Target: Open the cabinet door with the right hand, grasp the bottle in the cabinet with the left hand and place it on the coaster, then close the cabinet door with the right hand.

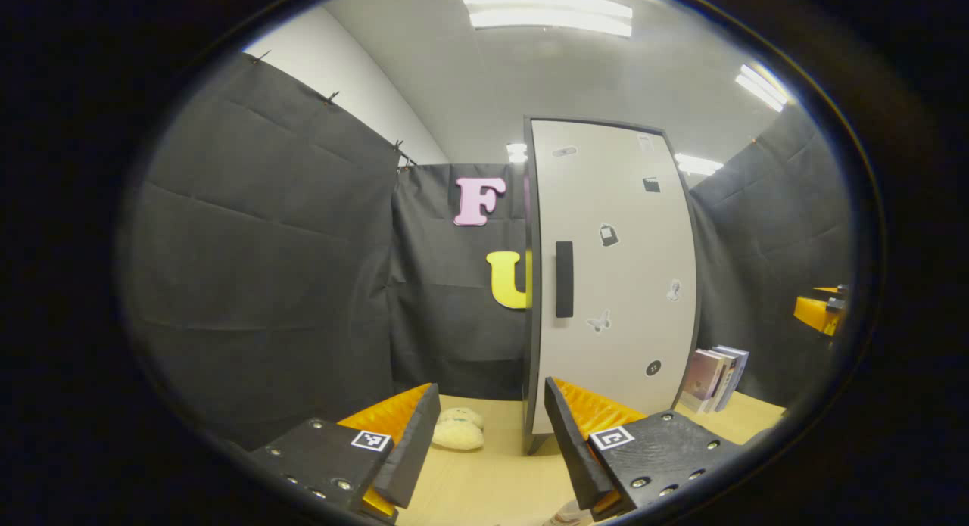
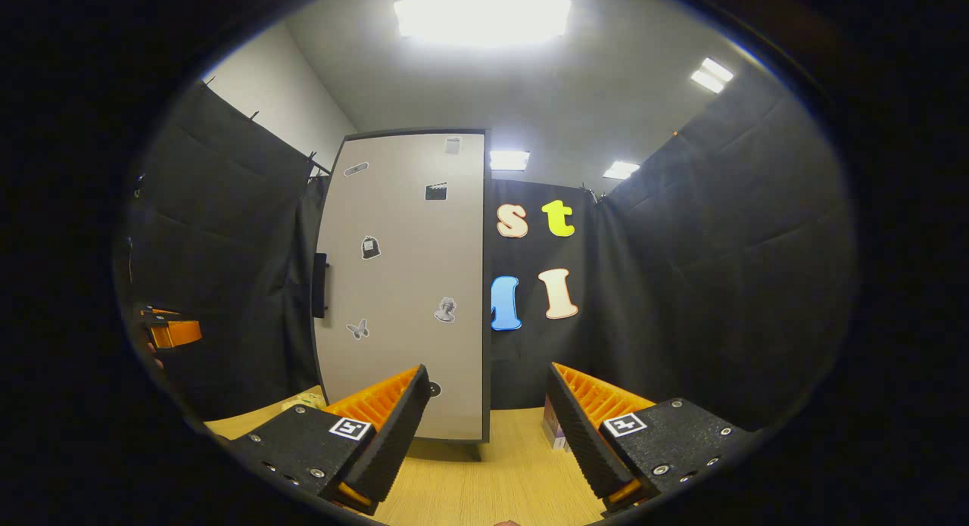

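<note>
Black cloth walls, creased and pinned at the top, close in a booth around a pale wood-grain table [image 1: 492, 480] under white ceiling lights.

On the table stands the cabinet [image 1: 613, 276], a tall flat-fronted box with a dark frame. Its door [image 2: 409, 284] is shut, a smooth matte off-white panel dotted with small stickers. A slim black bar handle [image 1: 564, 278] runs upright near the door's left edge in the left gripper view; in the right gripper view it juts from that edge in profile. The bottle cannot be seen behind the shut door.

The left gripper [image 1: 492, 435] hovers over the table facing the door, its jaws spread wide with nothing between them; its fingers [image 1: 590, 416] are ridged wedge blocks. The right gripper [image 2: 484, 420] likewise gapes empty before the cabinet's lower front, fingers [image 2: 378, 405] ribbed in the same way.

Left of the cabinet's foot lies a soft, fuzzy cream lump [image 1: 458, 429]. To its right, a few thin books [image 1: 715, 376] stand leaning together against the cabinet's side.
</note>
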Demonstrator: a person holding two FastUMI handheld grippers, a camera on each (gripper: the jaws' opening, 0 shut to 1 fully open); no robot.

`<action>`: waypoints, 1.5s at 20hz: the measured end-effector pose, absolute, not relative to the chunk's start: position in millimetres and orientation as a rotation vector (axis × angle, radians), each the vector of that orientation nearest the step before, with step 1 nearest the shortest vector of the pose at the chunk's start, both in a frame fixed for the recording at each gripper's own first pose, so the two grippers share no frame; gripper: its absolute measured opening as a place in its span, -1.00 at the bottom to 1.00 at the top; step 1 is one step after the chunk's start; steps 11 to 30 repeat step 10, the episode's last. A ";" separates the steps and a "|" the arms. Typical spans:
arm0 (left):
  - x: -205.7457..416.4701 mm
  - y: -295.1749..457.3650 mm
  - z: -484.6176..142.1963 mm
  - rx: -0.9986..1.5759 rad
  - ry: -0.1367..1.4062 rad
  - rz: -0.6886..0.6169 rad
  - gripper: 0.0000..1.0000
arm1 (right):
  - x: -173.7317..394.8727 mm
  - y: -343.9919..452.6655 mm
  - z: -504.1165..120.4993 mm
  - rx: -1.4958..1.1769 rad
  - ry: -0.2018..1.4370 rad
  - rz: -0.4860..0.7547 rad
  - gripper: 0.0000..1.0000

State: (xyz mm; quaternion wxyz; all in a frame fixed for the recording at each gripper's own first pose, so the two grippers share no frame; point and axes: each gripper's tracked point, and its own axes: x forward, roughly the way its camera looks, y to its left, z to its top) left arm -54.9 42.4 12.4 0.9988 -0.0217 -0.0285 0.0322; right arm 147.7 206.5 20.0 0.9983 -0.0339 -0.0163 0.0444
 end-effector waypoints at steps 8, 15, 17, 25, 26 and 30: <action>-54.7 42.5 12.1 -0.043 -0.063 0.057 0.48 | 152.0 208.7 20.7 -0.081 -0.033 0.084 0.90; -53.6 42.5 9.7 -0.047 -0.063 0.055 0.48 | 152.3 210.2 21.3 -0.086 -0.035 0.083 0.91; -53.6 42.5 9.7 -0.047 -0.063 0.055 0.48 | 152.3 210.2 21.3 -0.086 -0.035 0.083 0.91; -53.6 42.5 9.7 -0.047 -0.063 0.055 0.48 | 152.3 210.2 21.3 -0.086 -0.035 0.083 0.91; -53.6 42.5 9.7 -0.047 -0.063 0.055 0.48 | 152.3 210.2 21.3 -0.086 -0.035 0.083 0.91; -53.6 42.5 9.7 -0.047 -0.063 0.055 0.48 | 152.3 210.2 21.3 -0.086 -0.035 0.083 0.91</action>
